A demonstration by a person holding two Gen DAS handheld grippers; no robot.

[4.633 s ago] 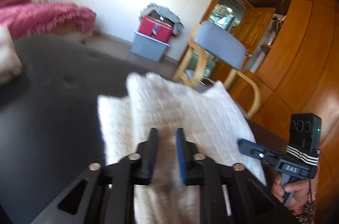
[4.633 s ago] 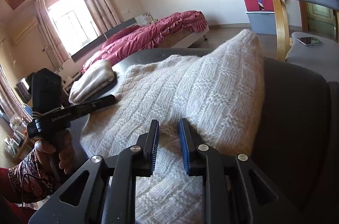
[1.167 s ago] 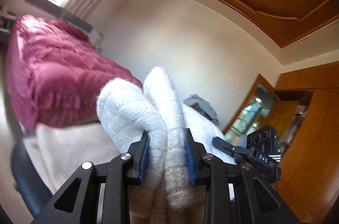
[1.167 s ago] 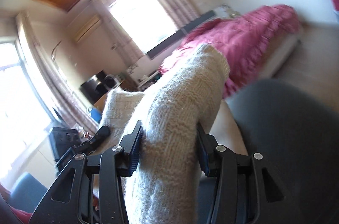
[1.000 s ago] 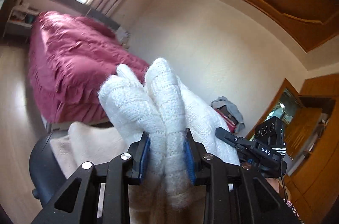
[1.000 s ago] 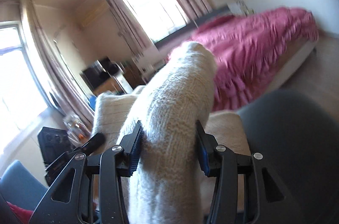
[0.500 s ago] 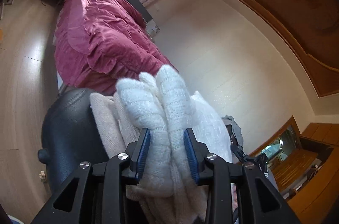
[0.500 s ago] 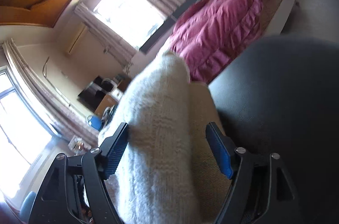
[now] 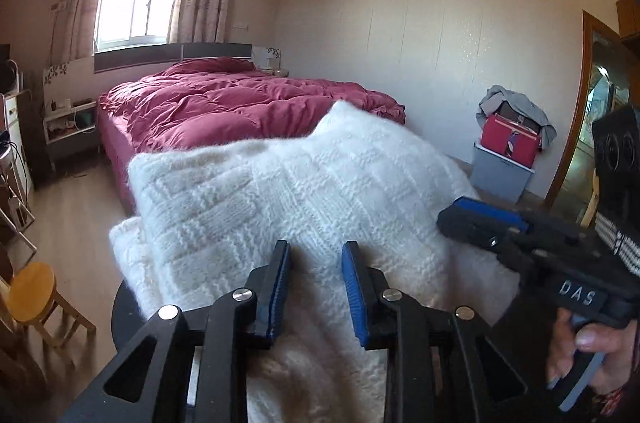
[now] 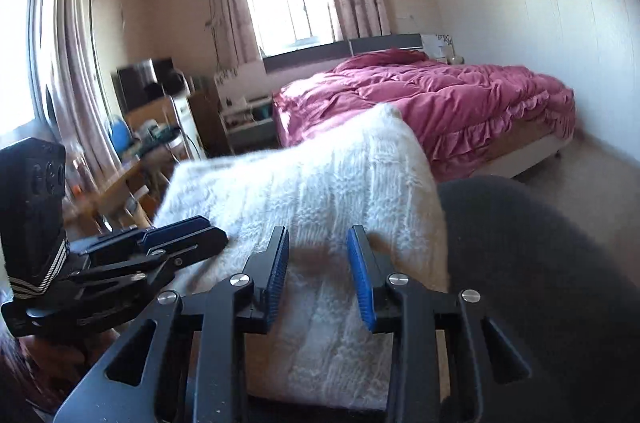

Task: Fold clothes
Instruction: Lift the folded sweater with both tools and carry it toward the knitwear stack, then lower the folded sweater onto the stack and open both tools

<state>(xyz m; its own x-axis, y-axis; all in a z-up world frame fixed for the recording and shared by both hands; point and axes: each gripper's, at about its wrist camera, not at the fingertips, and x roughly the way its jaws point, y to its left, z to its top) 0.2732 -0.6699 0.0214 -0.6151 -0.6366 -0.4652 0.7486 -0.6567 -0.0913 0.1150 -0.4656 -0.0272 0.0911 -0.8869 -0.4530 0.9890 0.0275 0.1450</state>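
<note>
A white knitted sweater (image 9: pixel 300 183) lies folded flat on the black round table (image 9: pixel 124 315), with a second cream layer showing under its left edge. My left gripper (image 9: pixel 314 251) hovers at its near edge. Its jaws are closing, and the knit lies beneath the gap, not pinched. In the right wrist view the same sweater (image 10: pixel 320 191) spreads ahead of my right gripper (image 10: pixel 318 235). Its jaws are closing too, with only flat fabric below them. Each gripper shows in the other's view: the right gripper (image 9: pixel 476 211) and the left gripper (image 10: pixel 184 229).
A bed with a pink quilt (image 9: pixel 240 107) stands beyond the table. A small wooden stool (image 9: pixel 32 291) is on the floor at the left. A grey box with a red bag (image 9: pixel 504 167) sits by the wall. A hand (image 9: pixel 580 355) holds the right gripper's handle.
Both grippers held thick wads of the sweater up in the air. They have tipped down, the right jaws spread wide and then narrowed, and the sweater now lies flat, out of both grips.
</note>
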